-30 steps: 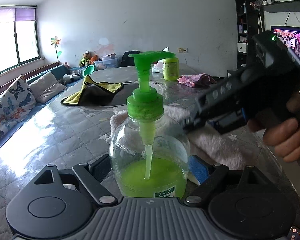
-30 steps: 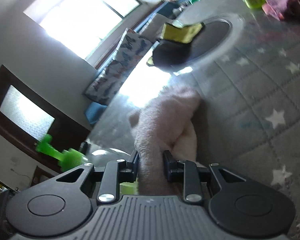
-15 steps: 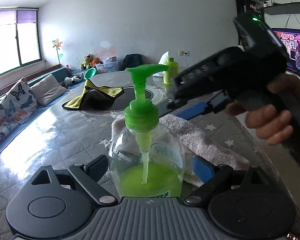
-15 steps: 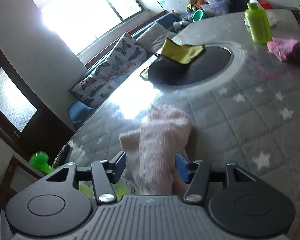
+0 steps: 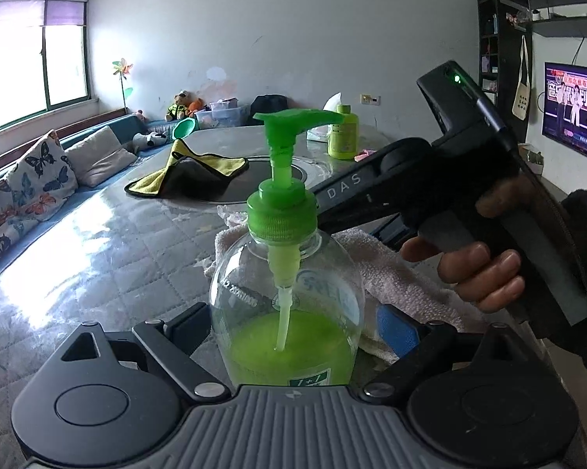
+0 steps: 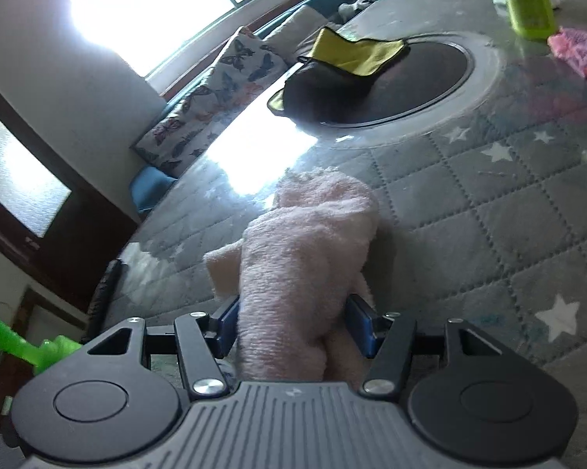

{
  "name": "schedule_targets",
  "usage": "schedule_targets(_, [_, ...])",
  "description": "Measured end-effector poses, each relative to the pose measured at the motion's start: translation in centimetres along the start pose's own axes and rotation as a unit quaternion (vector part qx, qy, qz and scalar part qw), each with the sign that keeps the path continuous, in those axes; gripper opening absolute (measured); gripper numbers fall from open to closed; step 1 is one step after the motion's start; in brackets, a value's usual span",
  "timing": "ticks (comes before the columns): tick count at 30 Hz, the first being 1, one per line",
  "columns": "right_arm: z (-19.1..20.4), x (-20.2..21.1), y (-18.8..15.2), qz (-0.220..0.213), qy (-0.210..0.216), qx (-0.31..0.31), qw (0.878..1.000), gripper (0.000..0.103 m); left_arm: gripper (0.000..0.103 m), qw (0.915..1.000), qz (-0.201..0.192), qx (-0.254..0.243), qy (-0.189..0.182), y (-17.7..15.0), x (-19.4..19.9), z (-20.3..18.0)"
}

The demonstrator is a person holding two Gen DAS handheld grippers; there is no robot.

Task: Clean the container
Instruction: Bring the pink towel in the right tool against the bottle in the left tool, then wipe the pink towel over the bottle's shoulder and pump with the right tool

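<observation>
Soap bottle point(image 5: 287, 305), clear with green liquid in its lower part and a green pump point(image 5: 281, 164) on top, stands upright between the 2 fingers of the left gripper point(image 5: 289, 326), its long axis vertical. The fingers sit against its lower sides, the left one dark, the right one with a blue pad, so the jaws are spread about as wide as the bottle and appear to hold it; whether its base rests on the table point(image 5: 98, 258) is hidden by the gripper body.

Directly behind the bottle, and a little to its right, lies the pink towel point(image 6: 305, 269). The right gripper point(image 6: 293, 326) has it clamped between its 2 blue pads, jaws partly closed on a thick fold, the free end bunched forward onto the quilted, star-printed table cover. From the left wrist view this gripper reaches in from the right, level with the bottle's neck, a hand point(image 5: 477, 269) on its handle.

So the cloth is on the bottle's far-right side and close to it, and I judge that any wiping stroke runs sideways toward the bottle's wall.

Farther off are a yellow and black cloth point(image 6: 352, 58) and a second green bottle point(image 6: 528, 0).
</observation>
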State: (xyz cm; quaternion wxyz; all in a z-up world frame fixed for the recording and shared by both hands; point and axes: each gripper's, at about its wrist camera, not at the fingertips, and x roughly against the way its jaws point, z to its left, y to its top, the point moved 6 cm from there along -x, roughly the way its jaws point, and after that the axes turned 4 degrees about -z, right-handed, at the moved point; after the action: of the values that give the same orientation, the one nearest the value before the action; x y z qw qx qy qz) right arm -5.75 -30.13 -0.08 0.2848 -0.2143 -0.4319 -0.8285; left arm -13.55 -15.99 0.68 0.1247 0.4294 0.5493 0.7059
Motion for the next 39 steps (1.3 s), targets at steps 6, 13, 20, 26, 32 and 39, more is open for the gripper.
schedule_targets(6, [0.1, 0.8, 0.0, -0.005, 0.031, -0.016, 0.999, 0.044, 0.090, 0.9999, 0.007, 0.009, 0.008, 0.0, -0.2, 0.2])
schedule_targets(13, [0.7, 3.3, 0.6, -0.027, 0.073, -0.047, 0.996, 0.025, 0.086, 1.0000, 0.004, 0.002, -0.003, -0.3, 0.1, 0.3])
schedule_targets(20, [1.2, 5.8, 1.3, -0.050, 0.116, -0.078, 0.989, 0.024, 0.086, 0.9984, -0.001, -0.027, -0.050, -0.3, -0.3, 1.0])
schedule_targets(26, [1.9, 6.6, 2.2, -0.052, 0.181, -0.112, 0.976, 0.024, 0.086, 0.9971, -0.009, -0.028, -0.071, -0.5, -0.6, 1.6])
schedule_targets(32, [-0.4, 3.7, 1.3, -0.028, 0.157, -0.150, 0.976, 0.025, 0.088, 0.9989, -0.004, -0.008, -0.047, -0.7, -0.5, 1.4])
schedule_targets(39, [-1.3, 3.8, 1.2, -0.028, 0.151, -0.156, 0.976, 0.025, 0.087, 0.9993, 0.020, 0.029, 0.008, -0.4, 0.0, 0.5])
